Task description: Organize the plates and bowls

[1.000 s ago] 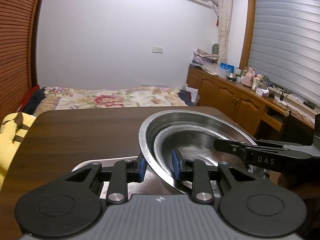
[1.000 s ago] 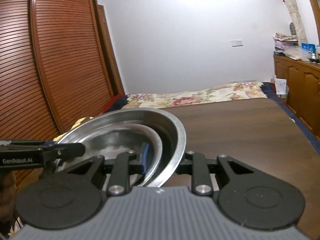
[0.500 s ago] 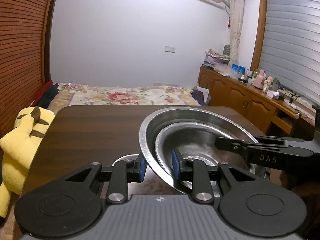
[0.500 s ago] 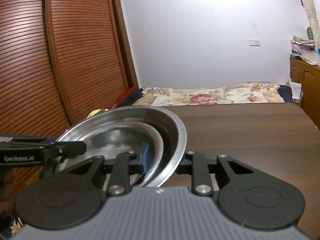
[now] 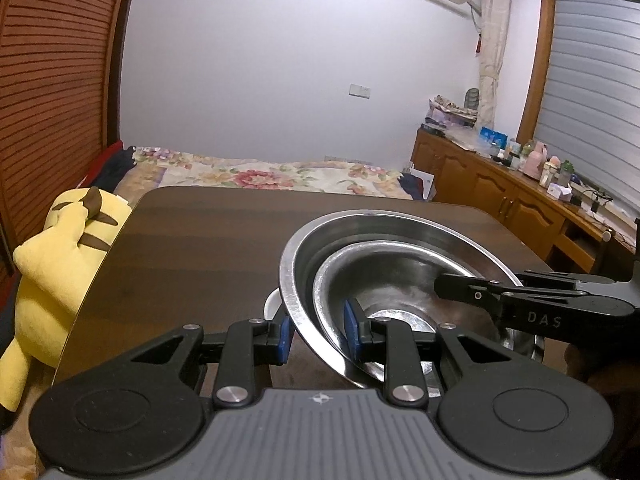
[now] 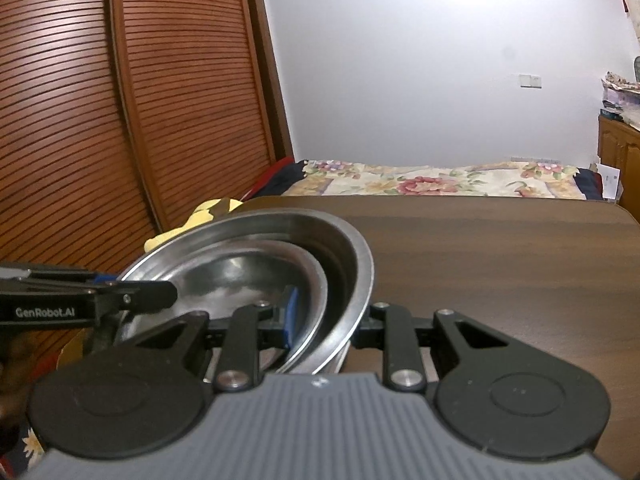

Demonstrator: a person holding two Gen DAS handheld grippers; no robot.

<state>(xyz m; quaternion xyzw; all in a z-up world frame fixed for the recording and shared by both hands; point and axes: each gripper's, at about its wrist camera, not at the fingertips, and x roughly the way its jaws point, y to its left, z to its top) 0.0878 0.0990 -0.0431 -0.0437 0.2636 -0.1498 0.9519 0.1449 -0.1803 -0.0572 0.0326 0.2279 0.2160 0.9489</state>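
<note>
Two nested steel bowls hang tilted above the dark wooden table (image 5: 192, 248): a large outer bowl (image 5: 400, 222) with a smaller bowl (image 5: 404, 276) inside it. My left gripper (image 5: 318, 336) is shut on the left rims of both bowls, one blue pad outside and one inside. Across from it, my right gripper (image 5: 454, 286) reaches in over the opposite rim. In the right wrist view my right gripper (image 6: 324, 328) is shut on the rims of the outer bowl (image 6: 352, 256) and the inner bowl (image 6: 240, 268), and my left gripper (image 6: 160, 296) shows at the far side.
A white dish rim (image 5: 273, 305) peeks out on the table under the bowls. A yellow plush toy (image 5: 52, 264) leans at the table's left edge. Beyond the table (image 6: 500, 264) lie a flowered bed (image 5: 280, 172), wooden cabinets (image 5: 500, 196) and slatted wardrobe doors (image 6: 120, 120).
Both grippers have carried the nested bowls sideways toward the table's left side. The plush toy has come into view, and less of the white dish shows under the bowls. Both grips are unchanged.
</note>
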